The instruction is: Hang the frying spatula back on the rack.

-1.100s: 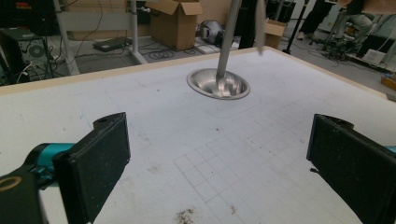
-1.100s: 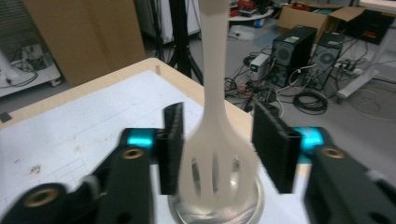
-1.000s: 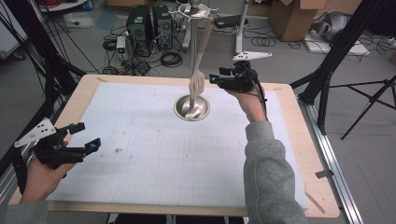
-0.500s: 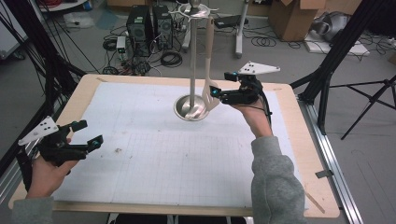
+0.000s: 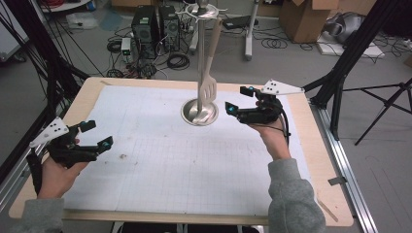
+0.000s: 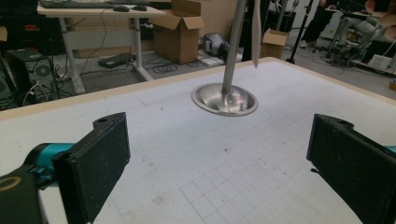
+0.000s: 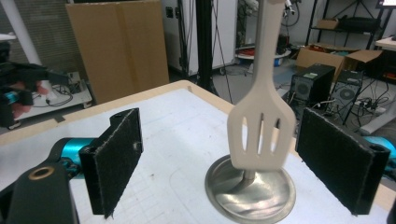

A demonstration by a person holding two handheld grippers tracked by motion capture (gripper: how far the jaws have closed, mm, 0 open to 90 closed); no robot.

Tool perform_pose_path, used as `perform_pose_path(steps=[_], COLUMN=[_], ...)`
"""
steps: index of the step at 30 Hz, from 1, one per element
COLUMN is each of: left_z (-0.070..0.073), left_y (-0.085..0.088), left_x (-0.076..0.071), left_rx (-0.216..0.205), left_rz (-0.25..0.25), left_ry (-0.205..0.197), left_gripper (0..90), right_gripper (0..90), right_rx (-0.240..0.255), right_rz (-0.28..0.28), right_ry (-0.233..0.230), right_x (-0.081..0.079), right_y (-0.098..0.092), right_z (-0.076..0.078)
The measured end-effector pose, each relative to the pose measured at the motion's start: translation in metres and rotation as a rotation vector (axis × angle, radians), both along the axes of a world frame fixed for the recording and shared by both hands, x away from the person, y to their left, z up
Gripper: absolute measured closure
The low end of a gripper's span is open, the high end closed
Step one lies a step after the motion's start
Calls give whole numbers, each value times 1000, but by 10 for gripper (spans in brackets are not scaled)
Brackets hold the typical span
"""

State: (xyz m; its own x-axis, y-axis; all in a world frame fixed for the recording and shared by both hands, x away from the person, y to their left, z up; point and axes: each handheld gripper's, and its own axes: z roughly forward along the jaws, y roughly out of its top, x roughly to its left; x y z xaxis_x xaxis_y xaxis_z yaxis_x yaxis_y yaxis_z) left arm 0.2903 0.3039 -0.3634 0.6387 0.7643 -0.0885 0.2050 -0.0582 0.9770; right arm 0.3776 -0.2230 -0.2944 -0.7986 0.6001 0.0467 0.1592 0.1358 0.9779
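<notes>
Hanging slotted cream spatula [image 7: 260, 122], smooth

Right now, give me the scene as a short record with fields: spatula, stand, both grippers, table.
spatula: pale, slotted, hanging from the top of the stand, blade down, just above the base
stand: upright metal pole on a round dished base, toward the far middle of the table
right gripper: jaws have just been opening, now wide, nothing pressed between the pads; in its own view the spatula hangs free between them, farther off
left gripper: open, empty, near the table's left edge
table: wooden edge, white gridded sheet on top
</notes>
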Motion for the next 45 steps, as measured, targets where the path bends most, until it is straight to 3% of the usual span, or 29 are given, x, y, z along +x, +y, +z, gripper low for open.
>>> perform_pose_path(steps=[4,12,18,23,30,38,45], left_z=[1,0,1,4,5,3,2], left_y=[-1,-5,-8,-8,-10,-11,-14], left_x=[1,4,5,5,5,6,6], left_rx=[-17,-33,-43,-45,-50,-45,-47], left_rz=[-10,-32,-52,-45,-51,-53,-54], left_ry=[-10,-14,-24,-58,-58,-52,-48], left_gripper=[65,65,65,65,65,65,65], right_gripper=[139,139,139,140,140,139,139], right_rx=[-38,-43,-19,-8,10,55,64], right_rz=[-2,21,-6,-32,-66,-93,-118], right_ry=[-7,-21,-24,-22,5,-2,-4], right_x=[-9,-25,-37,-47,-56,-68,-80], right_y=[0,-1,-12,-26,-46,-62,-74], right_z=[-5,-11,-16,-24,-36,-40,-44])
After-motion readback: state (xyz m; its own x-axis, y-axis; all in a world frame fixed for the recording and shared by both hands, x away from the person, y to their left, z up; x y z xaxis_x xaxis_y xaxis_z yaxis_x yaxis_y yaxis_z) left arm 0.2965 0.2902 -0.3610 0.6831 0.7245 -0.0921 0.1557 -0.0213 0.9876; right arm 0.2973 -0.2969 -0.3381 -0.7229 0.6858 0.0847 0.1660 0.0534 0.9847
